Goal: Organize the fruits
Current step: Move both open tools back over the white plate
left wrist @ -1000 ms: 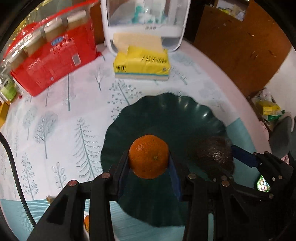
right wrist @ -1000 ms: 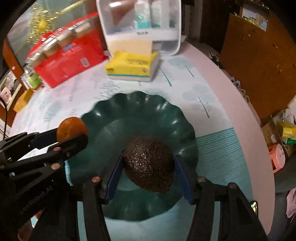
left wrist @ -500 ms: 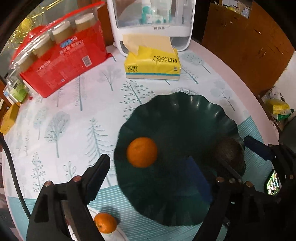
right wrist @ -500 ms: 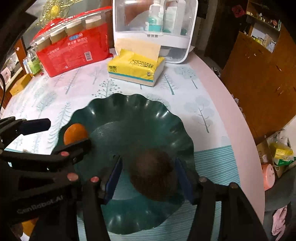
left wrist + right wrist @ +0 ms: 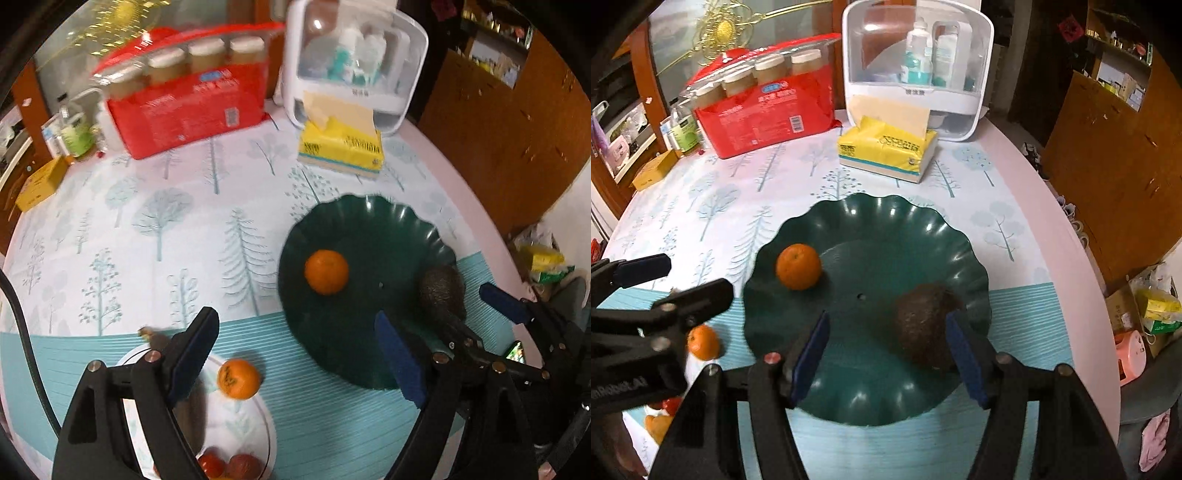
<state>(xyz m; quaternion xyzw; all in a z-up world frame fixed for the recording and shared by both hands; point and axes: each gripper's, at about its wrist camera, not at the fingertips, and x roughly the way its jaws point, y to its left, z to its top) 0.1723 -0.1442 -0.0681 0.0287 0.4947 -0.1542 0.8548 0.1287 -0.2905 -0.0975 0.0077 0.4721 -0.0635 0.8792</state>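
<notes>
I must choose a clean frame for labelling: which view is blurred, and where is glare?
Left wrist view: motion-smeared, the red package and storage box soft. Right wrist view: sharper, small glints on the green plate rim. Both bend straight lines near the edges.

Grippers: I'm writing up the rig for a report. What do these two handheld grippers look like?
Both are black plastic frames with silver bolt heads and two fingers faced with blue pads. The left gripper has a black cable beside it and whitish lettering on its body; the right gripper looks the same build.
</notes>
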